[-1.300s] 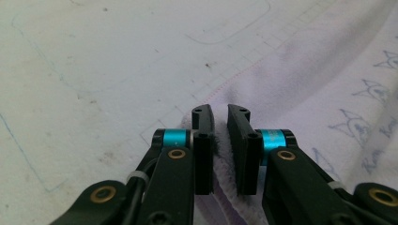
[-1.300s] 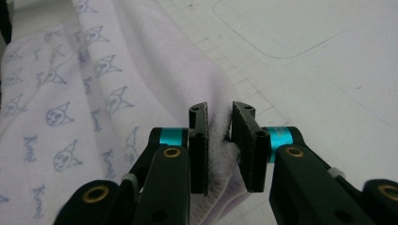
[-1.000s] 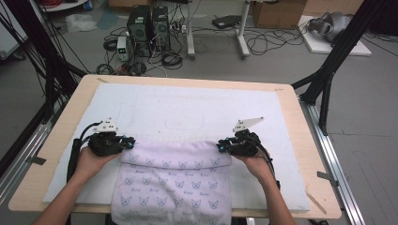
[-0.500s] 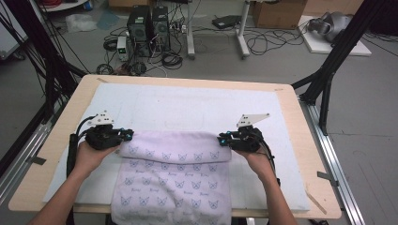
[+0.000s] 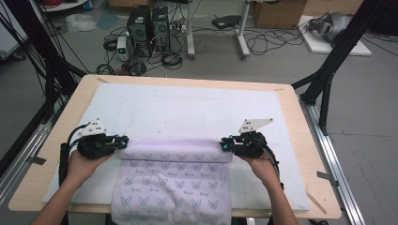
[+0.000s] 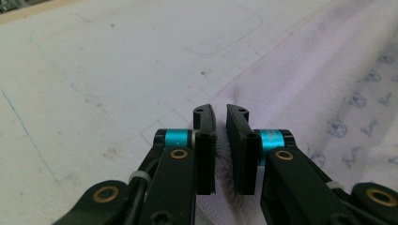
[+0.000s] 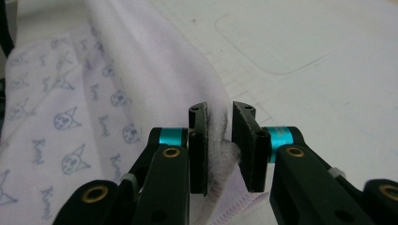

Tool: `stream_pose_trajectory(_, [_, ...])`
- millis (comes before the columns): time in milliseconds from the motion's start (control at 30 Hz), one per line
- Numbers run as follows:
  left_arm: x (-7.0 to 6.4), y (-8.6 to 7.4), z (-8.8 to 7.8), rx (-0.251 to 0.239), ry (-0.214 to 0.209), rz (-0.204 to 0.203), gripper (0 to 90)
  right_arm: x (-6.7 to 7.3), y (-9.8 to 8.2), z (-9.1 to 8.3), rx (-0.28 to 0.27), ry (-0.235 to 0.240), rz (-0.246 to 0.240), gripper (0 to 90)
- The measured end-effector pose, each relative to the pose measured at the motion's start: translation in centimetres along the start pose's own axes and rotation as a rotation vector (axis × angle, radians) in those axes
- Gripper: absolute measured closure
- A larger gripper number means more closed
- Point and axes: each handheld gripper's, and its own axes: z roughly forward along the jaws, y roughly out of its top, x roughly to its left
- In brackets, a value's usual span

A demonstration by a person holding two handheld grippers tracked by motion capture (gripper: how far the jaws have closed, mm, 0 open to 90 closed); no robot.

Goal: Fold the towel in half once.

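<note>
High view: left gripper [image 5: 123, 140] and right gripper [image 5: 224, 145] each clamped on a corner of the printed lilac towel [image 5: 173, 187], over the white mat [image 5: 187, 108].

towel [image 5: 173, 187] cut off at bottom edge

**Print on the towel, barely readable**

The only lettering stands on the lavender towel [image 7: 70, 136], which carries a repeated blue print: a small cat-like head with pointed ears, and beside each head a short word in slanted script. In the right gripper view the word looks like "Kuromi" or something close to it, but the letters are too soft to read with certainty. In the high view the same pattern [image 5: 173, 187] shows as rows of tiny marks, unreadable. In the left gripper view the marks are blurred.
</note>
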Motion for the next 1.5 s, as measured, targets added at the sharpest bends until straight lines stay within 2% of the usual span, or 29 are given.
stream_pose_trajectory(200, [-1.9, -2.0, -0.7, 0.019, -0.037, 0.049, 81.1, 1.6, -1.2, 0.5, 0.025, 0.05, -0.038, 75.5])
stream_pose_trajectory(267, [-2.4, -2.8, -1.1, 0.03, -0.04, 0.051, 81.1, 2.3, -1.9, 0.3, 0.036, 0.05, -0.052, 75.3])
stream_pose_trajectory(333, [-2.9, -3.5, -1.6, 0.037, -0.047, 0.057, 81.1, 2.9, -2.7, 0.2, 0.035, 0.076, -0.039, 75.4])
stream_pose_trajectory(400, [-3.5, -4.2, -1.9, 0.049, -0.054, 0.067, 80.6, 3.6, -3.4, 0.0, 0.043, 0.076, -0.047, 74.8])
stream_pose_trajectory(500, [-4.2, -4.6, -2.3, 0.058, -0.078, 0.08, 80.6, 4.4, -4.1, -0.3, 0.038, 0.121, -0.044, 75.5])
stream_pose_trajectory(633, [-5.2, -4.9, -3.3, 0.04, -0.104, 0.088, 80.1, 5.7, -4.8, -1.2, 0.037, 0.176, -0.058, 76.0])
stream_pose_trajectory(733, [-5.5, -4.6, -3.9, 0.02, -0.112, 0.094, 74.5, 6.3, -4.8, -2.4, 0.014, 0.177, -0.077, 71.8])
stream_pose_trajectory(800, [-4.9, -4.1, -3.9, 0.009, -0.097, 0.073, 64.7, 5.9, -4.6, -2.9, -0.013, 0.179, -0.066, 68.3])
stream_pose_trajectory(933, [-3.5, -2.7, -3.4, -0.023, -0.075, 0.054, 63.3, 4.3, -4.1, -3.2, -0.056, 0.153, -0.035, 64.3])
stream_pose_trajectory(1033, [-2.1, -1.5, -2.0, -0.013, -0.037, 0.035, 62.3, 2.6, -3.5, -2.3, -0.039, 0.1, -0.014, 62.0])
stream_pose_trajectory(1100, [-1.2, -1.1, -0.7, 0.012, -0.011, 0.027, 60.1, 1.4, -2.9, -1.4, -0.001, 0.065, 0.002, 58.4])
stream_pose_trajectory(1233, [0.5, -1.4, 1.9, 0.084, 0.035, 0.0, 48.9, -0.6, -2.4, 0.5, 0.06, -0.005, 0.021, 47.1])
stream_pose_trajectory(1300, [1.3, -1.9, 3.0, 0.121, 0.036, -0.032, 44.2, -1.6, -2.7, 1.5, 0.086, -0.006, 0.038, 44.9])
stream_pose_trajectory(1333, [1.5, -2.1, 3.5, 0.142, 0.038, -0.034, 43.0, -1.9, -2.9, 2.1, 0.106, -0.003, 0.049, 43.2])
stream_pose_trajectory(1367, [1.5, -2.2, 3.7, 0.148, 0.035, -0.039, 42.8, -2.3, -3.2, 2.6, 0.129, -0.009, 0.057, 41.9])
stream_pose_trajectory(1433, [1.5, -2.2, 3.9, 0.146, 0.034, -0.033, 42.2, -2.6, -3.4, 3.2, 0.139, -0.005, 0.072, 41.5])
stream_pose_trajectory(1500, [1.5, -2.2, 3.8, 0.143, 0.005, -0.025, 50.9, -2.7, -3.5, 3.6, 0.128, -0.002, 0.07, 43.2])
